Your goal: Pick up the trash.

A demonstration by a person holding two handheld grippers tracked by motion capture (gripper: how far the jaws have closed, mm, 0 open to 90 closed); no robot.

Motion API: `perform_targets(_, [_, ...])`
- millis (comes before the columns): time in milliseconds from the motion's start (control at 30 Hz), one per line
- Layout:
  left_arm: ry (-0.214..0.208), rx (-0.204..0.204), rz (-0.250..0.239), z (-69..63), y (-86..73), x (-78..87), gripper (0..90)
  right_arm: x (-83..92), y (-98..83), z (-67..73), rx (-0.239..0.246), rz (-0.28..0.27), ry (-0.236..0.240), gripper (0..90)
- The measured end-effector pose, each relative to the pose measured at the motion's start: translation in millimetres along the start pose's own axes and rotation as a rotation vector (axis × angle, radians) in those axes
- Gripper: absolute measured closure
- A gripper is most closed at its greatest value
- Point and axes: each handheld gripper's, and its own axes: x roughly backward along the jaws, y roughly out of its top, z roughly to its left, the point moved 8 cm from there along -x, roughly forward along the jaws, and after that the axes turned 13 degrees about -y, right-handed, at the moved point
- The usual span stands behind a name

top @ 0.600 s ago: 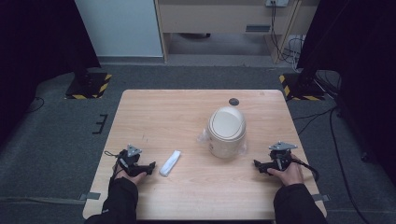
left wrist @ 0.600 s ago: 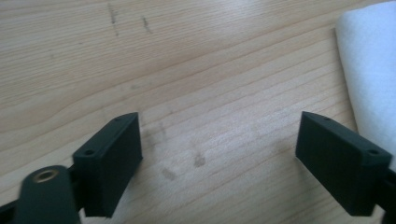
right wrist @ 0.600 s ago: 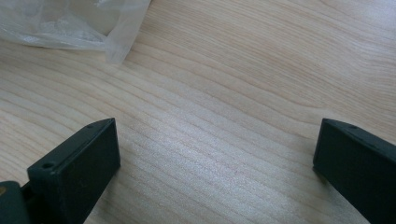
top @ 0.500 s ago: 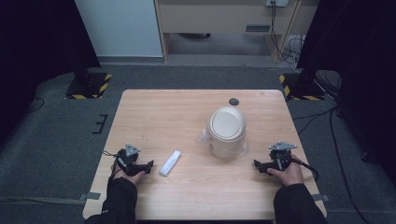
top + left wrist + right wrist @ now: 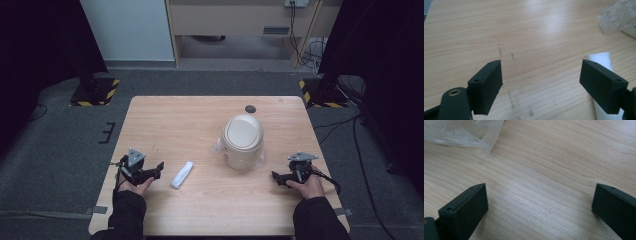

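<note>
Now your left gripper (image 5: 159,167) and right gripper (image 5: 276,178) rest low on the surface (image 5: 190,125), jaws apart, pointing inward.

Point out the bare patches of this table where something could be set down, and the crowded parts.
Free: the whole far-left stretch of the table, beyond the left gripper and left of the cream bin; also the near strip between the white roll and the right gripper. Crowded: around the bin with its clear plastic, and the small dark disc behind it.
</note>
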Motion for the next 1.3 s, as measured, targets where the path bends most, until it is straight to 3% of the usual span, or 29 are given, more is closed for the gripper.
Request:
perform_targets(200, [0.002,-0.011,-0.02,-10.3,10.4,2.5,16.4,0.0,0.0,0.0,0.0,0.0,0.0,0.6])
perform_targets(467, [-0.09,0.016,-0.078,-31.0,23.2,0.9,17.1,0.0,0.0,0.0,0.0,0.0,0.0,0.6])
perform_targets(867, [-0.138,-0.006,-0.141,-51.0,52.0,2.6,16.4,-0.3,0.2,0.2,0.001,-0.001,0.001,0.6])
perform_targets(967, [-0.172,0.016,-0.157,-58.5,57.9,-0.8,16.4,-0.3,0.3,0.2,0.001,-0.001,0.001,0.6])
perform_targets(1300, [-0.222,0.004,-0.164,-80.1,77.1,-16.6,16.7,-0.3,0.3,0.2,0.001,-0.001,0.002,0.5])
